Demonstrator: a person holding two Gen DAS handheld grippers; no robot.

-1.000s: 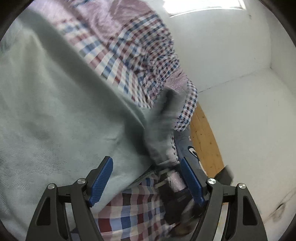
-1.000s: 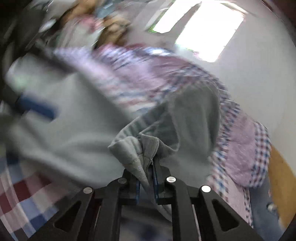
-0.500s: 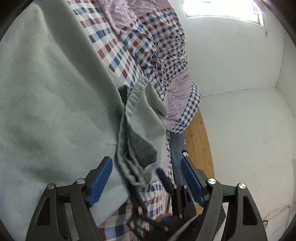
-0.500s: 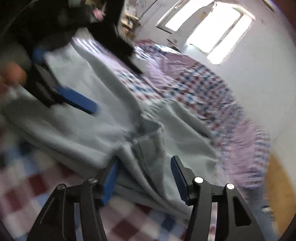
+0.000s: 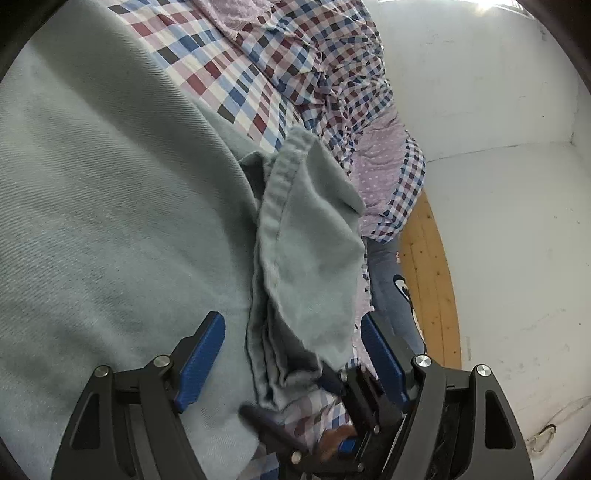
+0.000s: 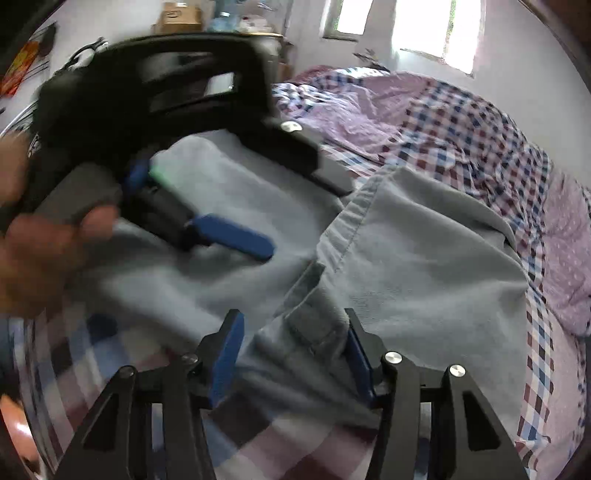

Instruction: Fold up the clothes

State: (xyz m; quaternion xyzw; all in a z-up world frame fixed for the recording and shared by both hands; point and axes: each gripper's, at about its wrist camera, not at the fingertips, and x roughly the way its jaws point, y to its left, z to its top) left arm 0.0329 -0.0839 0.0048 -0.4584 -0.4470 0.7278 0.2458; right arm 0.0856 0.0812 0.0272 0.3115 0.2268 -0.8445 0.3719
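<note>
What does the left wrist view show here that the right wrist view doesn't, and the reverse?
Only the left wrist view shows the wooden floor strip beside the bed and the left gripper head-on, jaws wide. Only the right wrist view shows the windows, a hand and the right gripper, jaws closing around a fold. Both show the grey-green garment on the checked bedsheet.

Motion blur smears the person's hand point(image 6: 40, 254) and the left gripper point(image 6: 236, 240) to the left of and beyond the right gripper point(image 6: 291, 354). The grey garment point(image 5: 110, 221) runs past the picture's left edge. Below the left gripper's fingers, the right gripper is partly hidden and blurred. Shelf clutter far beyond is too small to identify.
</note>
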